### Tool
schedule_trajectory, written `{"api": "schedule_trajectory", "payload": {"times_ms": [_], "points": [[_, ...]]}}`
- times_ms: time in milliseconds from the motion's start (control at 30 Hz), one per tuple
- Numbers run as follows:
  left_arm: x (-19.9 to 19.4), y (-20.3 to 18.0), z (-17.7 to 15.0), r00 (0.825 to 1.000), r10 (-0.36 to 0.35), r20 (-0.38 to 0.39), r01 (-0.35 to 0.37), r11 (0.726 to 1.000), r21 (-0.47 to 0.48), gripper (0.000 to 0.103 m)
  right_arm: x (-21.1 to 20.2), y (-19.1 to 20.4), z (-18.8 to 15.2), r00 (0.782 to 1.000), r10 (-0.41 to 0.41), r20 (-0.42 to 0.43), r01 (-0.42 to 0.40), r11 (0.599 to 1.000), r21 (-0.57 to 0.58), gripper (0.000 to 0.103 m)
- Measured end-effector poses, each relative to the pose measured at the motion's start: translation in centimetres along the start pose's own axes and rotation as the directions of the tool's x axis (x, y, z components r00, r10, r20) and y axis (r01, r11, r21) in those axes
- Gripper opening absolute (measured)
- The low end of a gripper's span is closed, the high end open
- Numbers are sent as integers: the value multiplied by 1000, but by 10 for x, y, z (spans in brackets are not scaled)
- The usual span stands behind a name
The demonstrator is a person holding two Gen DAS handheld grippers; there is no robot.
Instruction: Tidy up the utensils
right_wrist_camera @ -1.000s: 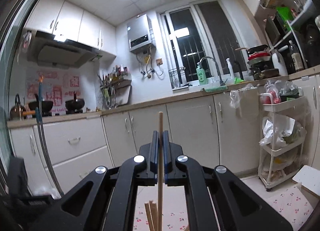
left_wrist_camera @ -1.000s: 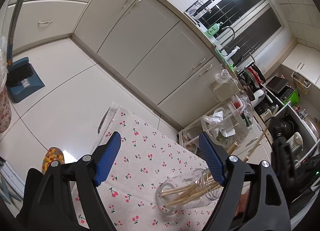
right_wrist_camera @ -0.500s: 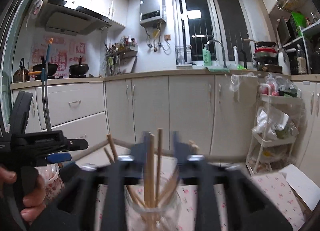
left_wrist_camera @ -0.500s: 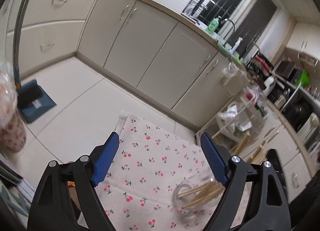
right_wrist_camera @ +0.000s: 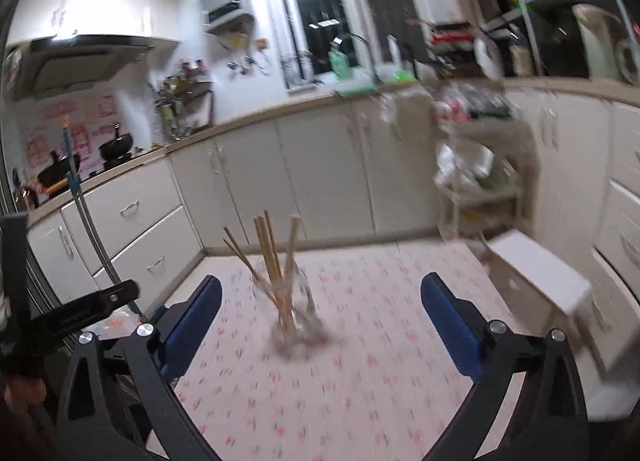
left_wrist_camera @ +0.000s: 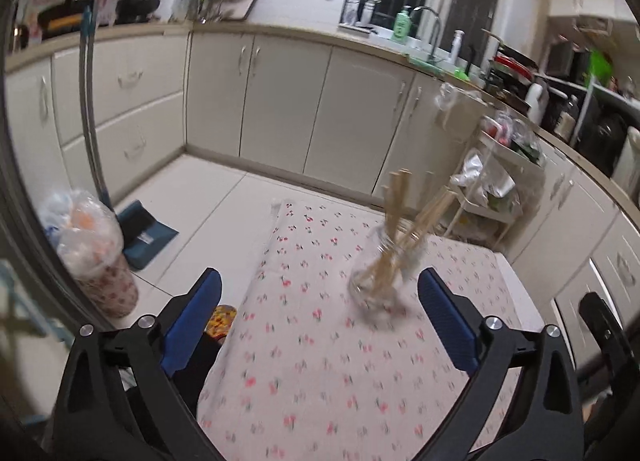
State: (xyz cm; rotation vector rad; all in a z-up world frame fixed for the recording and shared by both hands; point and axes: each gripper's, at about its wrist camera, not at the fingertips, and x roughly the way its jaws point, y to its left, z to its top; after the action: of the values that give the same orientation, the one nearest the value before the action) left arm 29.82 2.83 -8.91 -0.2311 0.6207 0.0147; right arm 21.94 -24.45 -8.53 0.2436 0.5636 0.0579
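A clear glass jar (left_wrist_camera: 382, 273) stands upright on the cherry-print tablecloth (left_wrist_camera: 320, 361) and holds several wooden chopsticks (left_wrist_camera: 396, 213). It also shows in the right wrist view (right_wrist_camera: 294, 317), with the chopsticks (right_wrist_camera: 272, 257) fanned out of its mouth. My left gripper (left_wrist_camera: 320, 321) is open and empty, short of the jar and to its left. My right gripper (right_wrist_camera: 320, 325) is open and empty, with the jar between and beyond its blue pads (right_wrist_camera: 448, 325). Both views are blurred.
The table's left edge drops to a white tiled floor with a bagged bin (left_wrist_camera: 94, 249) and a blue dustpan (left_wrist_camera: 146, 233). A wire trolley (left_wrist_camera: 492, 189) stands behind the table. A white stool (right_wrist_camera: 540, 273) sits at the right. Kitchen cabinets line the back.
My right gripper let go of the chopstick into the jar, opened wide and drew back. My left gripper tilted up and shifted, so the jar now sits farther ahead.
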Motion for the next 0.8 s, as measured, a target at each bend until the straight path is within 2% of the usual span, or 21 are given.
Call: {"api": "schedule_trajectory", "payload": {"times_ms": [233,433,633,800], "points": [[-89,-18,-23,1000,8,-2,-8,998,58,95,-85,-1,3,1000,-13,5,13,1000,-4,96],[-147,-23,-44,1000,11,23,-12,996,83,95,-134,8,-8,1000,-5,-19,6,1000,3,96],[-184,-12,-64,1000,-3,23,1,998,64,95,-163,25,-29,999,10,-40,-11,1000,-2,96],[-189,-10,-72,1000,3,-10,-2,998,61,95,-170,28,-40,999,3,-49,-1,999,39,96]]}}
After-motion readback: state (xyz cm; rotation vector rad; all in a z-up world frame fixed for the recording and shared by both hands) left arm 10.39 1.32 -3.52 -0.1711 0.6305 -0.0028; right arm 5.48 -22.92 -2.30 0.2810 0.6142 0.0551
